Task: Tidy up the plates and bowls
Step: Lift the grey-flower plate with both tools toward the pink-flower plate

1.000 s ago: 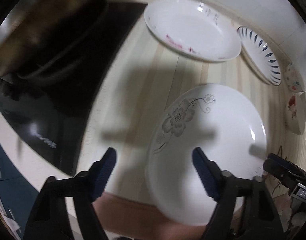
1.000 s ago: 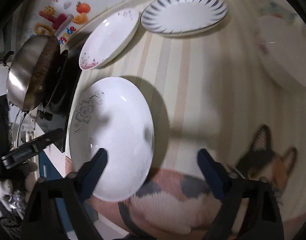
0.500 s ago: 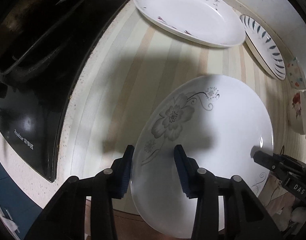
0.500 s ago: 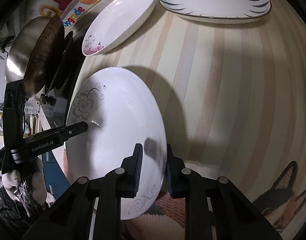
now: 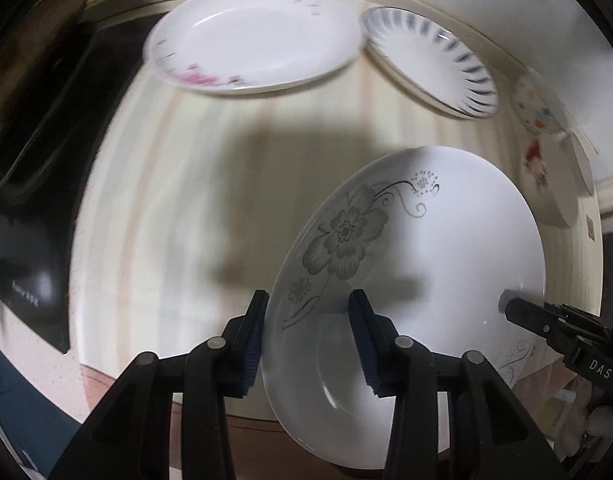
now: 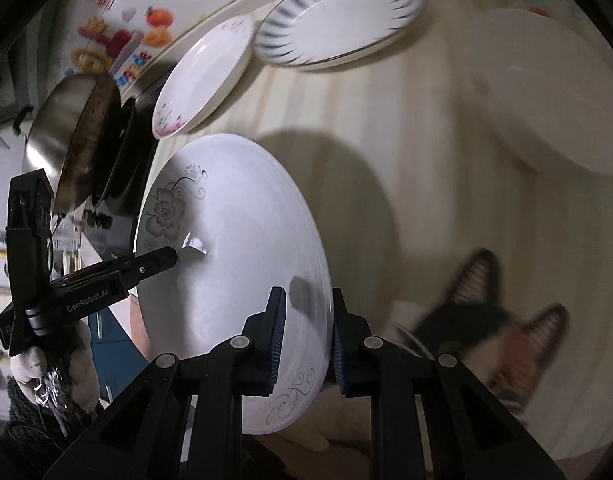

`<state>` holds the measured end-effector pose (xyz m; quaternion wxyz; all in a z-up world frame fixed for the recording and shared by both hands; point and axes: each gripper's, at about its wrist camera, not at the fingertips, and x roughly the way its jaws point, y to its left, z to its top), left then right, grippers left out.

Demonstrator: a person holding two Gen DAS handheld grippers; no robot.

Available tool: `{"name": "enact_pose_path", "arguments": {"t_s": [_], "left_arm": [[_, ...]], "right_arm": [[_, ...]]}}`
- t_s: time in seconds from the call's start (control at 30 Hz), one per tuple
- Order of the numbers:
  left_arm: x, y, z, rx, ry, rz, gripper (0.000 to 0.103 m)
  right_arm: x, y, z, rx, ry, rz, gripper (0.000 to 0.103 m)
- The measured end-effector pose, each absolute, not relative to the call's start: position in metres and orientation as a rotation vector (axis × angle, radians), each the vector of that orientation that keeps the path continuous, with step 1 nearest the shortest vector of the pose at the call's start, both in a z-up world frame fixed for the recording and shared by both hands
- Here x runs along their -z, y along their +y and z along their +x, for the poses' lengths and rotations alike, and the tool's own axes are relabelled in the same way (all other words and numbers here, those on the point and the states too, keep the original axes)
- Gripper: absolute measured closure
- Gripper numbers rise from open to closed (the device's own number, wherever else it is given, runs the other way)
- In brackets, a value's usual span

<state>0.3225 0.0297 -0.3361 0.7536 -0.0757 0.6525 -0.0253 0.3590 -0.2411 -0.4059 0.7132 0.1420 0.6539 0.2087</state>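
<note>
A large white plate with a grey flower print [image 5: 426, 264] is held above the striped counter, tilted. My left gripper [image 5: 306, 336] is shut on its left rim. My right gripper [image 6: 304, 340] is shut on its right rim; the plate [image 6: 234, 248] fills the middle of the right wrist view. The right gripper's finger also shows in the left wrist view [image 5: 546, 322], and the left gripper's finger in the right wrist view [image 6: 146, 264]. A white plate with pink flowers [image 5: 254, 40] and a blue-striped plate [image 5: 434, 60] lie at the back of the counter.
A black stove top [image 5: 30, 184] with a steel pan [image 6: 74, 136] is on the left. Small patterned dishes [image 5: 546, 168] stand at the right edge. A pale plate [image 6: 546, 92] lies at the right of the right wrist view. A cat-pattern cloth [image 6: 486, 320] is near the front.
Both grippers, open a second ago, closed on the flower plate's opposite rims. The plate has since been lifted off the counter and tilted, and the view has shifted toward the back plates.
</note>
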Motion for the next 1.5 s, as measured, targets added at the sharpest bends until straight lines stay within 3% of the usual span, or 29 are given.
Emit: {"name": "enact_pose_path", "arguments": {"t_s": [0.4, 1.03, 1.2, 1.43, 1.5], "left_arm": [[0.342, 0.015, 0.324, 0.121, 1.453, -0.092, 0.065], [0.372, -0.022, 0.356, 0.101, 1.475, -0.046, 0.065], [0.353, -0.013, 0.358, 0.087, 1.443, -0.057, 0.065], [0.291, 0.034, 0.386, -0.032, 1.283, -0.169, 0.064], [0.292, 0.052, 0.401, -0.068, 1.272, -0.213, 0.064]], "right_arm": [[0.414, -0.305, 0.346, -0.356, 1.444, 0.376, 0.080], [0.432, -0.308, 0.350, -0.338, 1.498, 0.410, 0.080], [0.431, -0.309, 0.356, -0.350, 1.568, 0.434, 0.079], [0.344, -0.313, 0.373, -0.393, 1.453, 0.325, 0.079], [0.313, -0.296, 0.393, -0.457, 1.383, 0.296, 0.071]]}}
